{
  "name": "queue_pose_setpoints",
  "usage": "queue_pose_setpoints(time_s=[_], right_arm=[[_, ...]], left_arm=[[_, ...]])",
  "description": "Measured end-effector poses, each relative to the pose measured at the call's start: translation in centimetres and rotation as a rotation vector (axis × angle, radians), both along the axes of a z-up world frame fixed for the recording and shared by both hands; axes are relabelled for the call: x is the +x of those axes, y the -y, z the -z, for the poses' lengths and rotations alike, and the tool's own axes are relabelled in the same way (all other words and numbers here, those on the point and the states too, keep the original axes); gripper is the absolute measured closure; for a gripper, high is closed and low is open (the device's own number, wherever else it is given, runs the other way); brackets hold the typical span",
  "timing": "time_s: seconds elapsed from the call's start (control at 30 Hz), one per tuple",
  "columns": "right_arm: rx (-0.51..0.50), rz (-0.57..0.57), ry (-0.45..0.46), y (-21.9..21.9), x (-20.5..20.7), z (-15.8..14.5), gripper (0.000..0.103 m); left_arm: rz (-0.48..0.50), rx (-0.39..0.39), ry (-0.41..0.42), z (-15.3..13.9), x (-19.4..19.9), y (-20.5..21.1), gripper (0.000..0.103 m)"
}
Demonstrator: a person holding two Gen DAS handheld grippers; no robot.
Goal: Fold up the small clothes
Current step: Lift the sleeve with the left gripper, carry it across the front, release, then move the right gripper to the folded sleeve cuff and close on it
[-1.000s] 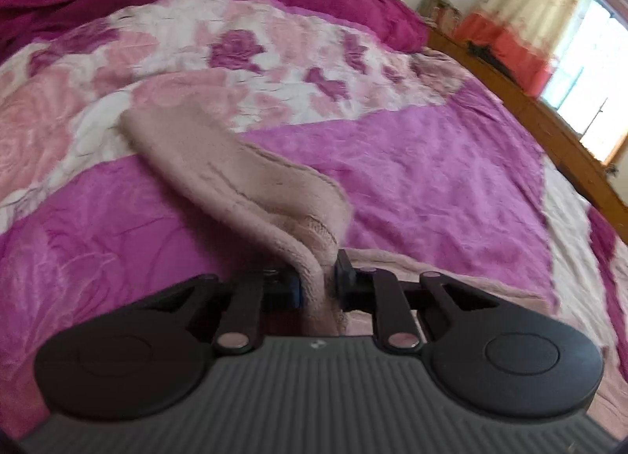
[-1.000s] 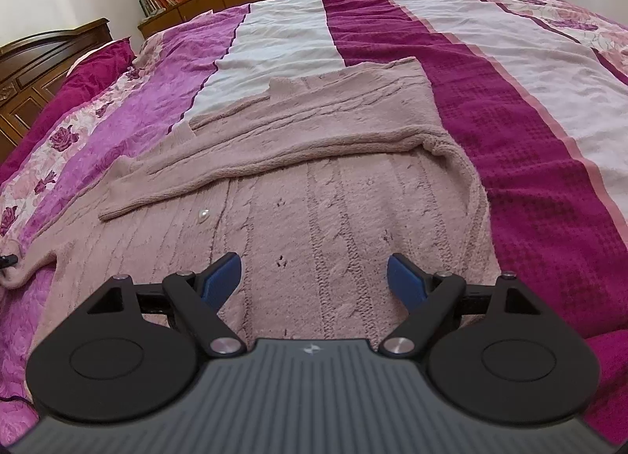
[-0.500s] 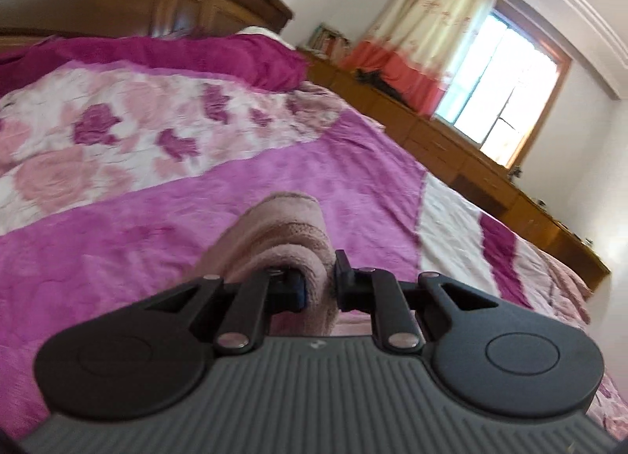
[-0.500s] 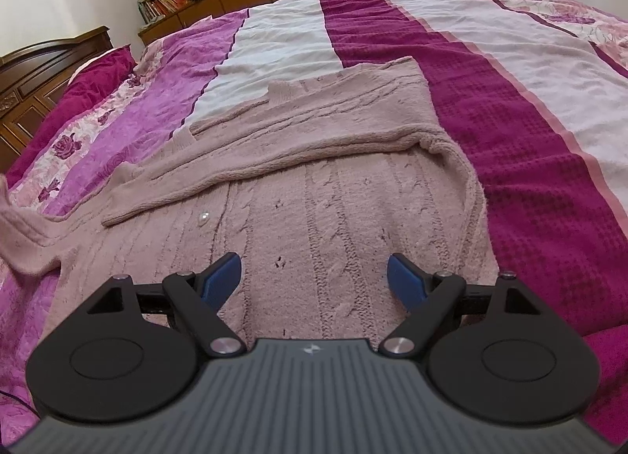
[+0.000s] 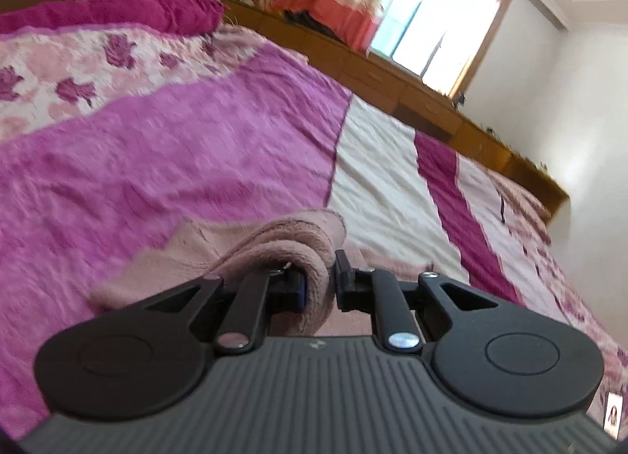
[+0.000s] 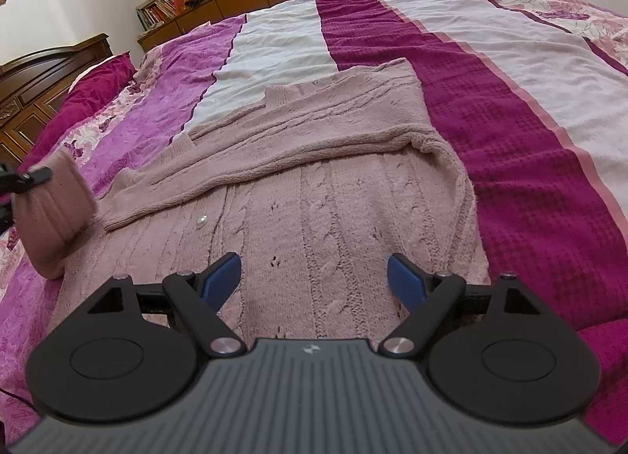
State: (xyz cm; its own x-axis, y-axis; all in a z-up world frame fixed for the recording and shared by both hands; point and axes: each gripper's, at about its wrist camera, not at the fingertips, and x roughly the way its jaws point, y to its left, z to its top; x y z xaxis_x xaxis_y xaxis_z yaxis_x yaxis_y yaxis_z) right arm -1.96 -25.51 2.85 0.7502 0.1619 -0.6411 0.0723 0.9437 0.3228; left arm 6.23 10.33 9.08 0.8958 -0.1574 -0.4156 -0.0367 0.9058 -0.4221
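left hand-held gripper [image 5: 318, 283] clamped on sweater sleeve [image 5: 286, 246], lifted; right hand-held gripper [image 6: 314, 281] jaws apart above sweater [image 6: 322, 210].

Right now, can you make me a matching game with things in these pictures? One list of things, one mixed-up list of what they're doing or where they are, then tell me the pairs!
Things:
1. left gripper
2. right gripper
3. cardigan
4. books

States or places:
A. lying spread on the striped bedspread
B. standing on the wooden ledge by the curtain
C. jaws wide apart, holding nothing
D. pinching a pink sleeve

Pairs: 1-D, 2-C, 3-A, 4-B
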Motion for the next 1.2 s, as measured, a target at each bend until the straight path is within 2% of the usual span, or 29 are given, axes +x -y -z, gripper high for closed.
queue_pose_setpoints(time_s=[0.23, 0.33, 0.4, 0.6, 0.77, 1.2], right_arm=[[0.002, 0.000, 0.000, 0.0, -0.2, 0.2, 0.016], [0.000, -0.003, 0.001, 0.0, -0.2, 0.2, 0.016], [0.004, -0.002, -0.001, 0.1, -0.2, 0.3, 0.016], [0.009, -0.021, -0.004, -0.3, -0.2, 0.2, 0.016], [0.023, -0.043, -0.011, -1.0, -0.3, 0.0, 0.016], [0.034, -0.149, -0.014, -4.2, 0.2, -1.7, 0.016]], left_arm=[[0.071, 0.045, -0.117, 2.9, 0.4, 1.6, 0.086], [0.102, 0.049, -0.174, 4.0, 0.3, 2.0, 0.080], [0.111, 0.068, -0.212, 4.5, 0.3, 2.4, 0.065], [0.146, 0.143, -0.217, 4.8, -1.8, 2.9, 0.047], [0.137, 0.194, -0.230, 4.4, -3.7, 2.7, 0.047], [-0.014, 0.268, -0.238, 3.6, -7.4, 0.4, 0.046]])
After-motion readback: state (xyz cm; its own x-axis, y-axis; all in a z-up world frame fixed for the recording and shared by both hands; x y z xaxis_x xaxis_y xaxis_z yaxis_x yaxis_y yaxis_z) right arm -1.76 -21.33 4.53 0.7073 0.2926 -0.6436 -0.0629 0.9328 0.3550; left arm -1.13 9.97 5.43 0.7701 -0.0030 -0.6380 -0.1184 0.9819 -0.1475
